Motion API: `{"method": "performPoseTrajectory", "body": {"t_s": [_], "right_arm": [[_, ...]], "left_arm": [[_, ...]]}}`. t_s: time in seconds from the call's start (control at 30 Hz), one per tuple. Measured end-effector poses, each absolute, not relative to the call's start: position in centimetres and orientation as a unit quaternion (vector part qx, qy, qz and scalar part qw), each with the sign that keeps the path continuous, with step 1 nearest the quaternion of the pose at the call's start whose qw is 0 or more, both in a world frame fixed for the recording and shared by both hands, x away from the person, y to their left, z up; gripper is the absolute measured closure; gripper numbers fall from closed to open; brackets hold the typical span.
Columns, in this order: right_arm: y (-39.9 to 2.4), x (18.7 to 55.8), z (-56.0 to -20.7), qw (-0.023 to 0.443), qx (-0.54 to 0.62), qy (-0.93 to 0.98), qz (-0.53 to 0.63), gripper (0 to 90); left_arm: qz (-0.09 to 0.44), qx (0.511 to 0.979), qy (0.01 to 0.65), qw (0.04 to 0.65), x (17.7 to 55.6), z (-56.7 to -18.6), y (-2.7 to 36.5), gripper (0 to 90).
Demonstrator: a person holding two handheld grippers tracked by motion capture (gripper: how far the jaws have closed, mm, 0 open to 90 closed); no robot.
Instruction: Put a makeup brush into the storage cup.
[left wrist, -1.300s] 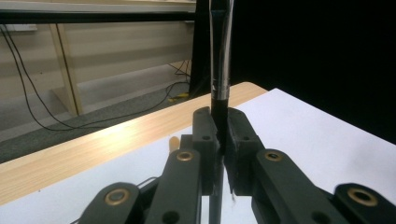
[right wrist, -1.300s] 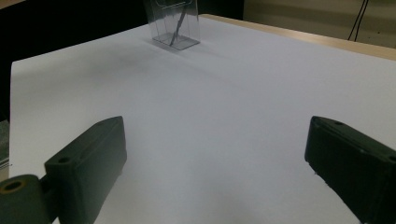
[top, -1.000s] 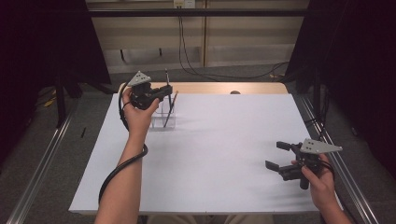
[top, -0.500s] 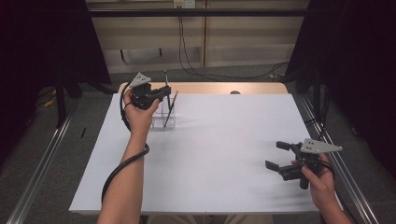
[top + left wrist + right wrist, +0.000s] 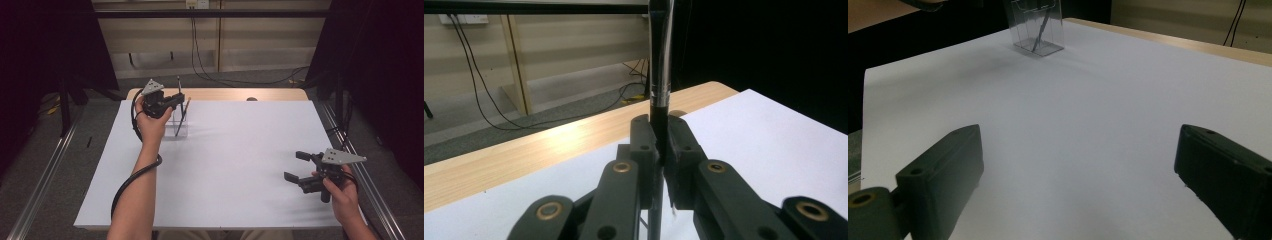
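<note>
Left gripper point(image 5: 176, 98) up over the far left of the white table point(image 5: 240, 165), clamped tight on a slim dark brush handle point(image 5: 660, 75). Pads squeezed together on the black shaft just below its silver band, seen close in the left gripper view. Handle standing upright, long axis near vertical, top end rising above the jaws point(image 5: 178, 80), lower end dropping toward the clear holder point(image 5: 179, 125) beneath. Cannot tell whether the tip touches the holder's floor. A second thin stick point(image 5: 183, 116) leaning inside that holder, tilted, top resting toward the right wall. Same holder seen from the right gripper view point(image 5: 1038, 27), with the slanted stick inside.

Right gripper point(image 5: 298, 167) low at the near right edge of the table, jaws spread wide, nothing between them, bare white surface ahead. Well apart from the holder, open tabletop between the two.

Around: wooden table edge point(image 5: 225, 94) showing beyond the white sheet, cables point(image 5: 200, 45) hanging down the back wall, black cable point(image 5: 131, 177) trailing along the left forearm.
</note>
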State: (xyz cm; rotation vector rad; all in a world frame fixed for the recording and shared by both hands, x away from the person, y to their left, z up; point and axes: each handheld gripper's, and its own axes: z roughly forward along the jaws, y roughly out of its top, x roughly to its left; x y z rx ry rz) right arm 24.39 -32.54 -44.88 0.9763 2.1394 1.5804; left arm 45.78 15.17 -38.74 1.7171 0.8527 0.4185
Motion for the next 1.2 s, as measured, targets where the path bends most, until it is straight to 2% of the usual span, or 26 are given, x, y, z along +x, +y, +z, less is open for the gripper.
{"method": "performPoseTrajectory", "body": {"t_s": [1.2], "right_arm": [[-32.5,24.4,-44.8,0.153,0.339,0.746,0.553,5.3]], "left_arm": [[0.171,0.733,0.363,0.549,45.2,-40.6,15.0,83.9]]}}
